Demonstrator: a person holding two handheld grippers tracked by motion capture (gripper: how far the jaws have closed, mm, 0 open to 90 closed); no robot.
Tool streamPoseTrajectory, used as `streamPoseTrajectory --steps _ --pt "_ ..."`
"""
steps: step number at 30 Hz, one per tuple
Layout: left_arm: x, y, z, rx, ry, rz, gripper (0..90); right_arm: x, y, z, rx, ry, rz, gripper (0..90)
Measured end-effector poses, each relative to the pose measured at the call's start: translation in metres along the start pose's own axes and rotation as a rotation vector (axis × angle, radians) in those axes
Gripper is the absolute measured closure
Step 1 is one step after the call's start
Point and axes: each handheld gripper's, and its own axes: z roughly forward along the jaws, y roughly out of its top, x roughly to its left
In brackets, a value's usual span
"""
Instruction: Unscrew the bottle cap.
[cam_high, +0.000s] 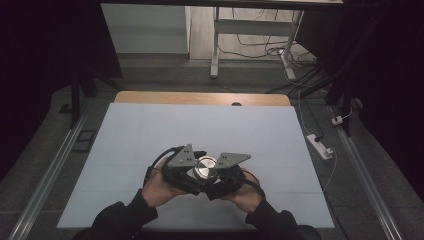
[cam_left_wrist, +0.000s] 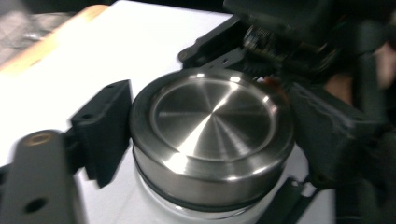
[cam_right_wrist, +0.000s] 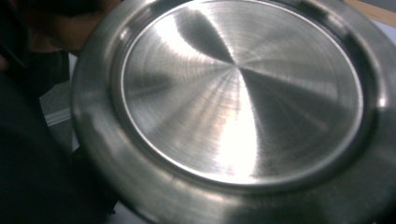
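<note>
Resting under everything, the bench (cam_high: 150, 130) carries a pale sheet, and on its near half, close to the person's edge, stands the one thing being worked on: a white container (cam_left_wrist: 154, 205) closed by a round steel lid (cam_high: 204, 168). In the left gripper view the lid (cam_left_wrist: 212, 123) sits level on the container, with a dark sealing ring just beneath its rim, so it looks not yet removed; whether it is loosened at all cannot be told.

Both hands meet at the lid. The left gripper (cam_high: 186, 172) comes in from the lid's left side, held by the left hand (cam_high: 159, 189); its own view shows one black jaw pressed against the lid's left edge, while the opposite jaw is lost among the dark parts of the other tool, so a firm clamp cannot be confirmed. The right gripper (cam_high: 223, 176), in the right hand (cam_high: 245, 195), sits touching the lid's right side; its view has the brushed steel face (cam_right_wrist: 243, 93) up close with no jaws visible, so their state cannot be told either.

As a judgement, the work is at an early stage: the approach to the lid is done, both tools are in place around it, and the twisting or lifting off remains, along with setting the lid down somewhere beside the container.
</note>
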Motion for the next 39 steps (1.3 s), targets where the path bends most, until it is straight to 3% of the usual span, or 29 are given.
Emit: streamPoseTrajectory --steps 3,7,12,17,26,33,39 --pt "0.006 0.001 -0.011 -0.010 -0.036 0.032 12.4 0.002 0.001 -0.001 -0.002 0.013 -0.007 14.8" --pt "0.017 -0.006 -0.014 0.000 -0.153 0.055 12.4 0.003 0.001 0.001 0.001 0.046 -0.019 14.8" --pt "0.018 -0.011 -0.008 0.032 -0.209 0.081 15.9 0.009 0.001 0.004 0.009 0.078 -0.048 14.8" --pt "0.013 -0.010 -0.004 0.043 -0.162 0.094 19.6 0.010 0.001 0.004 0.012 0.069 -0.052 14.8" --pt "0.008 -0.006 -0.005 -0.007 -0.089 0.070 20.6 0.007 0.002 0.001 0.002 0.046 -0.032 14.8" --pt "0.010 -0.005 -0.011 -0.052 -0.074 0.022 20.7 0.005 0.001 0.001 -0.001 0.035 -0.027 14.8" --pt "0.010 -0.003 -0.017 -0.067 -0.063 0.020 20.7 0.002 0.001 0.000 -0.006 0.024 -0.018 14.8"
